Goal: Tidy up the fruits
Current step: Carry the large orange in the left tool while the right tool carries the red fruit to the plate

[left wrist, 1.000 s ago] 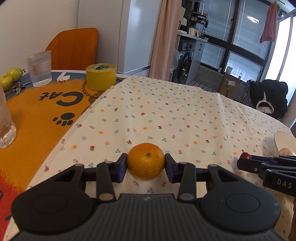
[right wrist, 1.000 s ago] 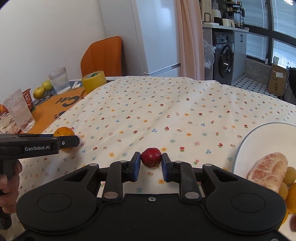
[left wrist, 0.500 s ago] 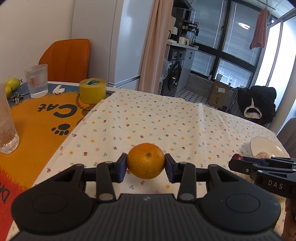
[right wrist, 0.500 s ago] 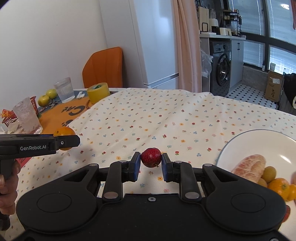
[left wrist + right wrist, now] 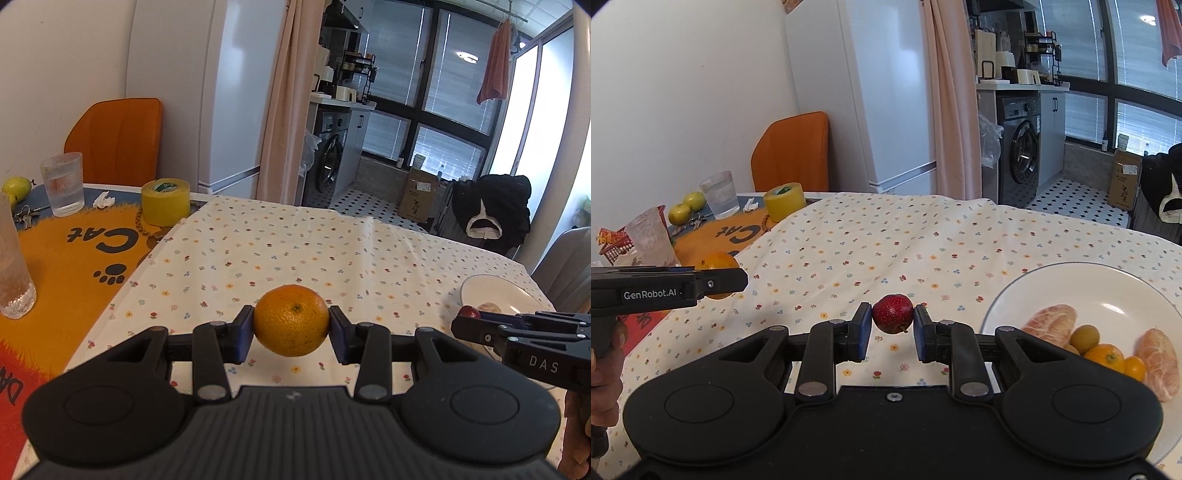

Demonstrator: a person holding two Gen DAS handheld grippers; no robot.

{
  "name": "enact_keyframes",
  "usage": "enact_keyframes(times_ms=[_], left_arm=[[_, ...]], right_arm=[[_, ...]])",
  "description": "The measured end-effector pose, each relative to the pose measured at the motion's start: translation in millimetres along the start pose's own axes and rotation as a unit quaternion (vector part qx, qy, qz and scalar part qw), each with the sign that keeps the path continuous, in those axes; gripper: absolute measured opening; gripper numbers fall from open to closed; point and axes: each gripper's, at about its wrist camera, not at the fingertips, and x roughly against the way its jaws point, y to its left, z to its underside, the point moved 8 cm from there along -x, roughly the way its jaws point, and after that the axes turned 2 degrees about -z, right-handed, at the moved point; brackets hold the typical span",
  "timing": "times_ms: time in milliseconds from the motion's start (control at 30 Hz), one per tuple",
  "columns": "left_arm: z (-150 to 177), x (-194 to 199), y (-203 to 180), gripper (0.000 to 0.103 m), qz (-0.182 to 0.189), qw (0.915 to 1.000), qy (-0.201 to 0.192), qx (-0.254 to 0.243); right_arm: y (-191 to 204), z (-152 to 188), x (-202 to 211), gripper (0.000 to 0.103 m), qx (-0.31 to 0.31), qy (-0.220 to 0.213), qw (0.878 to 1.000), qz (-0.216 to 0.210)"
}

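left gripper [image 5: 291, 328] clamps orange [image 5: 291, 319], frame centre, clear of bench [image 5: 295, 243] | right gripper [image 5: 891, 326] pinches red fruit [image 5: 892, 313], centre | plate [image 5: 1071, 284] lower right, likely drop spot

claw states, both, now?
Left claw: closed on the orange.
Right claw: closed on the small red fruit.

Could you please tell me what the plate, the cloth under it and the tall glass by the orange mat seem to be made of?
Plate: probably glazed ceramic, white and glossy with a thin dark rim line. Cloth: woven fabric, matte, creased, with small printed flowers. Tall glass: textured clear glass, or possibly plastic; its frosted, bumpy surface leaves that open.
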Motion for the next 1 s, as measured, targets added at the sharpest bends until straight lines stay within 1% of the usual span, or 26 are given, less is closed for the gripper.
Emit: enact_keyframes(times_ms=[233, 467, 600, 800, 1000], left_arm=[[-1, 5, -17, 0.041, 0.012, 0.9999, -0.005, -0.01], [0, 5, -40, 0.041, 0.03, 0.9994, -0.006, -0.018], [0, 2, -56, 0.041, 0.042, 0.9988, -0.005, -0.026], [0, -2, -86, 0.041, 0.069, 0.9967, -0.005, -0.041], [2, -7, -115, 0.041, 0.096, 0.9942, -0.005, -0.048]], right_arm=[[-13, 2, 16, 0.023, -0.009, -0.01, 1.0, 0.011], [-37, 4, 33, 0.023, -0.025, -0.02, 0.999, 0.032], [-53, 7, 45, 0.023, -0.036, -0.025, 0.998, 0.047], [-84, 15, 65, 0.023, -0.059, -0.033, 0.995, 0.078], [-108, 20, 82, 0.023, -0.068, -0.037, 0.991, 0.11]])
